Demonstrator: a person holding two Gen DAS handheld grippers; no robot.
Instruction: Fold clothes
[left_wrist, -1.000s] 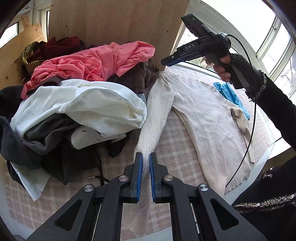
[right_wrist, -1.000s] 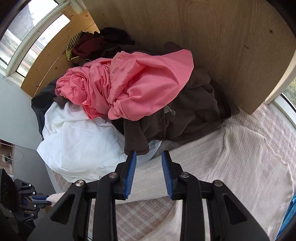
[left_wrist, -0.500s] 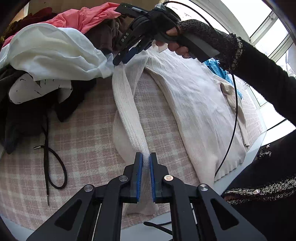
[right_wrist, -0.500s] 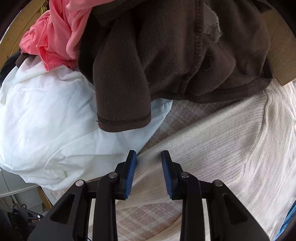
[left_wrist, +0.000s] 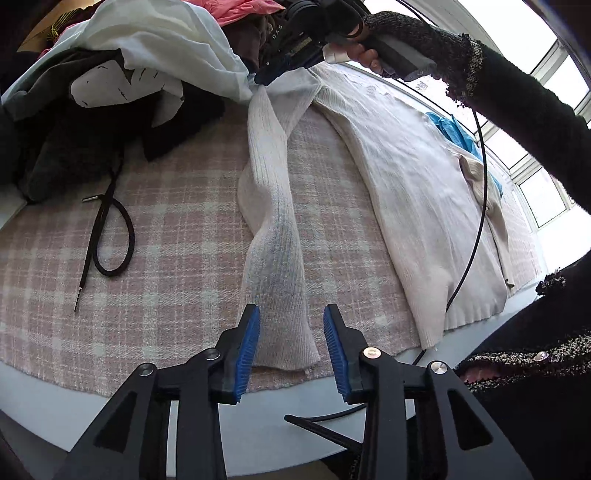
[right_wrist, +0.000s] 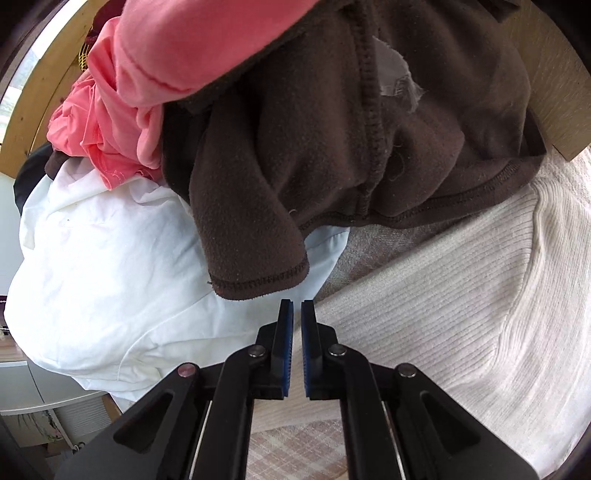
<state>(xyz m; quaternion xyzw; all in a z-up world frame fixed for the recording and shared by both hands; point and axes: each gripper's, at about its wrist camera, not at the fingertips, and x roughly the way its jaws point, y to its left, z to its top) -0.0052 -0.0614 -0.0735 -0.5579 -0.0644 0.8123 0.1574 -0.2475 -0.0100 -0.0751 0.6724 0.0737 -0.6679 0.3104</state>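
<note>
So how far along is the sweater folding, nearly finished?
Barely begun. Done: the cream sweater lies spread on the checked cloth, its sleeve laid out straight. In hand: the left gripper has just opened off the cuff; the right gripper has closed at the shoulder. Left: every fold, plus the heaped clothes.

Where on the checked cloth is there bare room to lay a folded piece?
Bare checked cloth lies between the black drawstring and the cream sweater's sleeve, and a narrower strip between sleeve and sweater body. The far left is crowded by the clothes pile.
</note>
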